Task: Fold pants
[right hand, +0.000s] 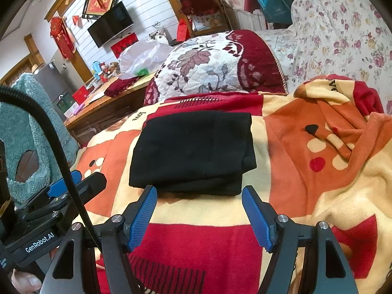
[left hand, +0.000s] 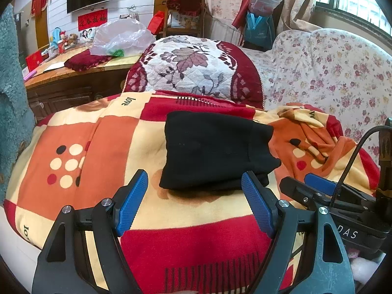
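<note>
The black pants (left hand: 215,152) lie folded in a compact stack on the patterned blanket (left hand: 103,137); they also show in the right wrist view (right hand: 193,152). My left gripper (left hand: 194,188) is open and empty, just short of the stack's near edge. My right gripper (right hand: 199,199) is open and empty, its blue fingertips (right hand: 248,196) level with the stack's near edge. The right gripper's body shows at the right of the left wrist view (left hand: 343,201), and the left gripper's body at the left of the right wrist view (right hand: 56,201).
A quilted red and white cushion (left hand: 196,66) stands behind the pants. A wooden desk (left hand: 73,78) with a plastic bag (left hand: 120,39) is at the back left. A floral-covered sofa (left hand: 330,73) is at the right. A teal fluffy cloth (right hand: 24,127) hangs at the left.
</note>
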